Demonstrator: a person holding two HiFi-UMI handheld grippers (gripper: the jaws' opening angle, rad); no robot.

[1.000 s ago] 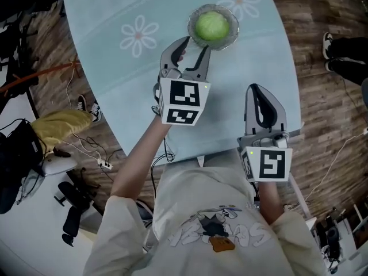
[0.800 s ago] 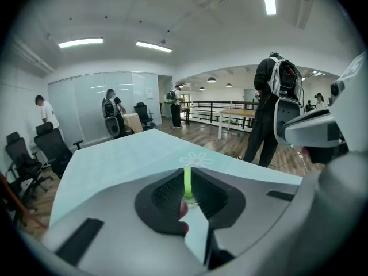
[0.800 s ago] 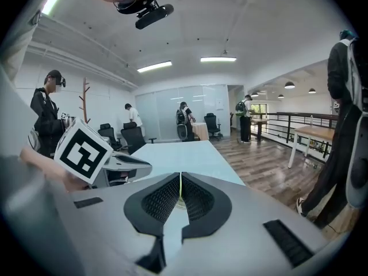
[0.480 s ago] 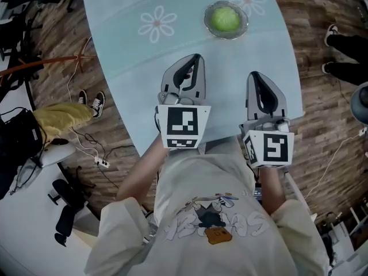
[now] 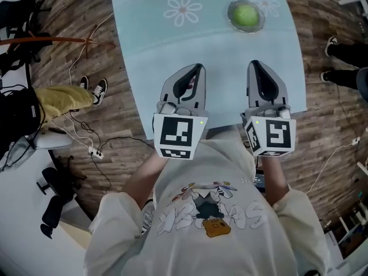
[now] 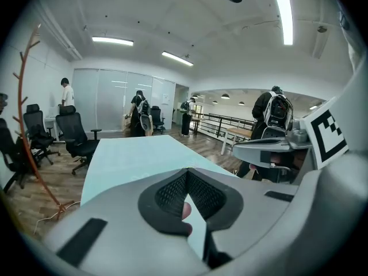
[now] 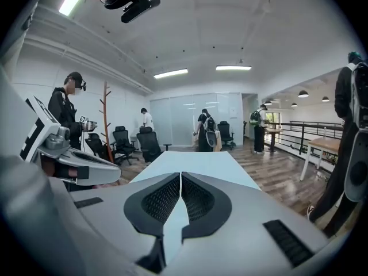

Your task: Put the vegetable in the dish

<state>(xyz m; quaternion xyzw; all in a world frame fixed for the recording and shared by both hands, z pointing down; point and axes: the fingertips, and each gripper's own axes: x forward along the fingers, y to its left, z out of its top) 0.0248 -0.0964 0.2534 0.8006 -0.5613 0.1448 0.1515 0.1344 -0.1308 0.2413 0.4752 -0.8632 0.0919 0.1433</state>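
Note:
The green round vegetable lies in the clear glass dish at the far right of the pale blue table. Both grippers hover side by side over the table's near edge, well short of the dish. My left gripper is shut, its pads meeting with nothing between them. My right gripper is shut and empty too. Neither gripper view shows the dish. Each gripper view catches the other gripper at its side.
White flower prints mark the tablecloth. Shoes, cables and a black chair base lie on the wooden floor to the left. A person's feet stand at the right. A coat stand, office chairs and people fill the room beyond.
Both grippers have drawn back from the dish to the table's near edge. The left jaws, open beside the dish a second ago, are shut now. The vegetable stays in the dish.

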